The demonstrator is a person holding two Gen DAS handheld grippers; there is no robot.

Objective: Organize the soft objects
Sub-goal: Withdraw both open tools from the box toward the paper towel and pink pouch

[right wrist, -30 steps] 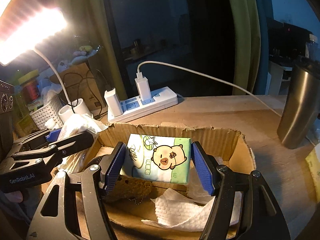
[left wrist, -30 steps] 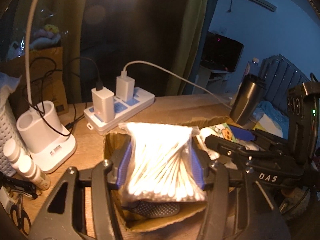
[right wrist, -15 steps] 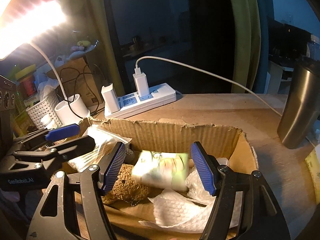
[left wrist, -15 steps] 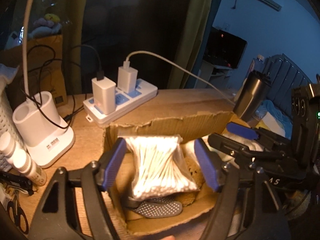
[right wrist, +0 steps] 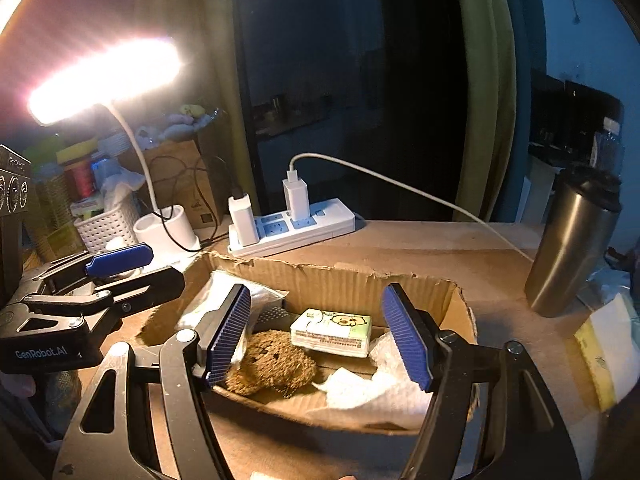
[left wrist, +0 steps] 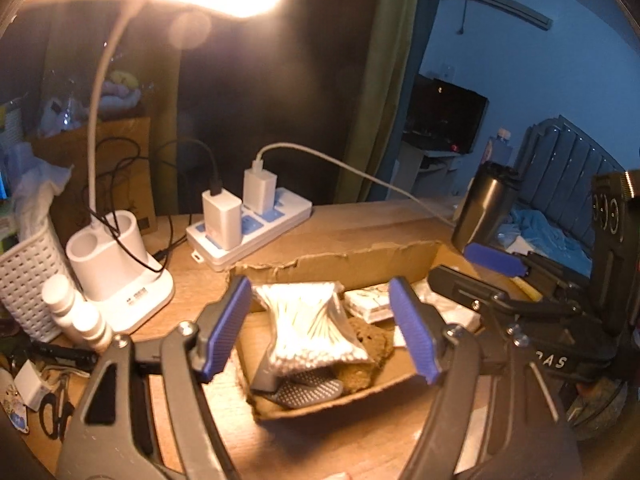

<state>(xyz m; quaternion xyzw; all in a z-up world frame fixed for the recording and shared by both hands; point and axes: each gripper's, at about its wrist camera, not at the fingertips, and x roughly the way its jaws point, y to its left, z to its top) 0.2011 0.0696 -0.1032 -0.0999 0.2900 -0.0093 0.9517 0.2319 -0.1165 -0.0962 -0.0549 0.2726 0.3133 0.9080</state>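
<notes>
I see a wooden desk (right wrist: 420,240) carrying everything, and I take the torn cardboard box (right wrist: 332,280) near its front as my landmark. Directly behind the box lies a white power strip (right wrist: 296,228) with two chargers plugged in. To the box's left stands a white lamp base (left wrist: 120,276), with small white bottles (left wrist: 76,316) in front of it and a white woven basket (left wrist: 28,276) further left. Scissors (left wrist: 56,408) lie at the desk's near left corner. To the box's right stands a steel tumbler (right wrist: 572,248), well apart from it.
</notes>
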